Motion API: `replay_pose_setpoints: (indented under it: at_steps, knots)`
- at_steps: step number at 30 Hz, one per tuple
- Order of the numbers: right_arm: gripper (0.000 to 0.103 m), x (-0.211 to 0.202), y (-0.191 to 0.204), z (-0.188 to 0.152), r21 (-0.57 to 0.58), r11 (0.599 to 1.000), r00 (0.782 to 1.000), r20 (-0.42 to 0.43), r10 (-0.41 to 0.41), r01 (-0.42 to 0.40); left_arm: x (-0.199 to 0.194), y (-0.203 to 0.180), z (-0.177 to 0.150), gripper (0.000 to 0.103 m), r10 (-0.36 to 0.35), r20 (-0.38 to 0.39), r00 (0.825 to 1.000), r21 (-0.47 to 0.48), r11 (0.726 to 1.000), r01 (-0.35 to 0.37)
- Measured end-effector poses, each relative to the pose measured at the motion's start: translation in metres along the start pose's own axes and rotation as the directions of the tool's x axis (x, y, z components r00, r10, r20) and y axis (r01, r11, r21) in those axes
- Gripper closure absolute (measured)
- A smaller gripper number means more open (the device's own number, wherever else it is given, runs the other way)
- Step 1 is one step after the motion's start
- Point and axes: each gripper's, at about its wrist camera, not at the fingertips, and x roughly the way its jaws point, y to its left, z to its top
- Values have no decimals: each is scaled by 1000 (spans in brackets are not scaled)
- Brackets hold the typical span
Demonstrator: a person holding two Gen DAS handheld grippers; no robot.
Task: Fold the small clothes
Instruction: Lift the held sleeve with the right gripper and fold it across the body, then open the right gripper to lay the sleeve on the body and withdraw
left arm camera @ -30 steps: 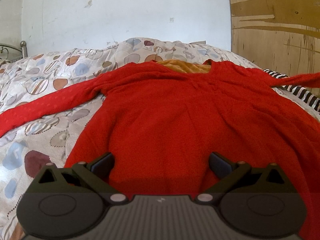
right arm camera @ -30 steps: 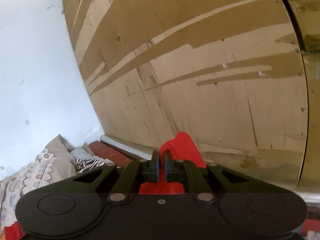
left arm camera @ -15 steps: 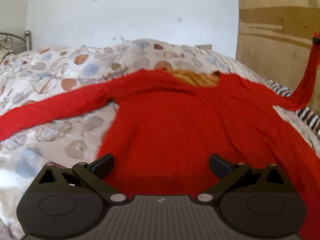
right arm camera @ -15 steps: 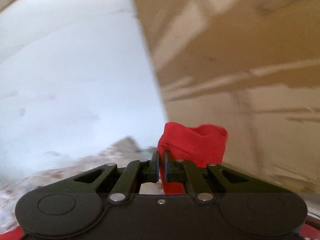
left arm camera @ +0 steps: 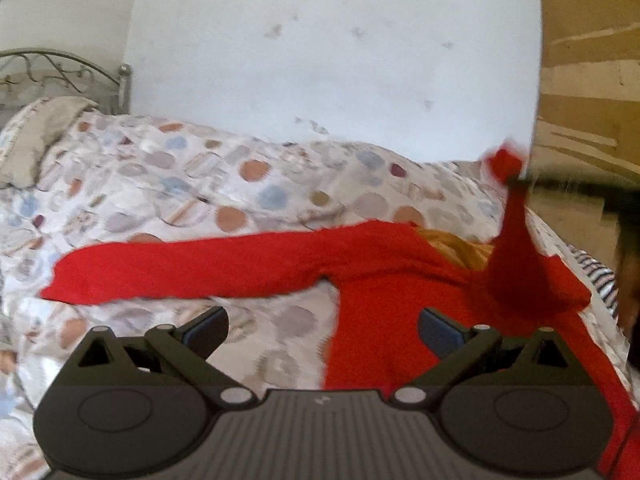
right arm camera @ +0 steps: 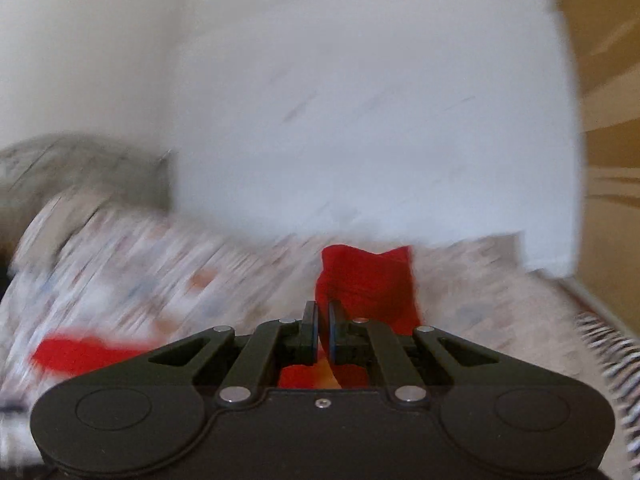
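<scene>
A red long-sleeved sweater point(left arm camera: 384, 320) lies flat on the patterned bedspread point(left arm camera: 168, 184), its left sleeve point(left arm camera: 180, 272) stretched out to the left. My left gripper point(left arm camera: 322, 326) is open and empty, low over the sweater's left edge. My right gripper point(right arm camera: 322, 332) is shut on the cuff of the right sleeve point(right arm camera: 364, 284). In the left wrist view it holds that sleeve point(left arm camera: 512, 240) lifted above the sweater's body, near the collar. An orange lining point(left arm camera: 456, 246) shows at the neck.
A white wall point(left arm camera: 332, 52) stands behind the bed, with a plywood panel point(left arm camera: 588, 92) to the right. A metal headboard point(left arm camera: 60, 68) and a pillow point(left arm camera: 36, 136) are at the far left. A striped black-and-white cloth point(left arm camera: 600, 276) lies at the right edge.
My right gripper has swung left with the right sleeve, carrying it up and in over the sweater's body. My left gripper has shifted left, toward the sweater's left edge.
</scene>
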Motion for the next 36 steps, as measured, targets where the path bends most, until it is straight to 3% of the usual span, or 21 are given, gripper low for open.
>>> replay_pose_setpoints:
  at_steps: [4,7,10,12,13,14,20,23,26,30,35,36]
  knots:
    - [99,20,56,-45,-104,987,981,-163,101,-119,3,17,1,0,42,5,999,-25,999,-42]
    - [96,28,77,-71,-190,965,955,-271,124,-179,11,26,-1,0,54,-16,998,-45,997,-55]
    - [78,19,81,-84,-229,947,932,-334,141,-225,21,28,-6,0,54,-35,998,-58,997,-55]
    - [60,4,76,-87,-238,943,931,-337,143,-231,24,26,-9,0,51,-40,998,-55,997,-53]
    - [46,-3,70,-86,-241,944,933,-331,139,-226,27,24,-10,0,46,-40,998,-53,997,-48]
    - [34,-11,63,-84,-244,946,938,-323,127,-212,30,21,-11,0,41,-40,998,-52,998,-43]
    - [2,-42,9,-93,-265,963,961,-275,-21,-55,64,0,-15,0,-32,-58,998,-98,995,26]
    - [1,-53,-25,-99,-235,971,959,-257,-117,55,82,-10,-21,0,-44,-55,997,-102,994,38]
    - [1,-54,-59,-106,-207,963,940,-258,-225,173,100,-18,-31,0,-15,-105,994,-79,997,7]
    - [8,-36,-94,-117,-228,928,893,-281,-353,295,109,-14,-49,0,16,-139,990,-81,996,-28]
    - [16,-2,-116,-132,-333,857,829,-274,-488,394,109,-9,-66,0,-5,-88,996,-104,995,-4]
    - [18,4,-118,-134,-355,847,825,-268,-497,395,109,-9,-66,0,-6,-89,996,-106,994,-4]
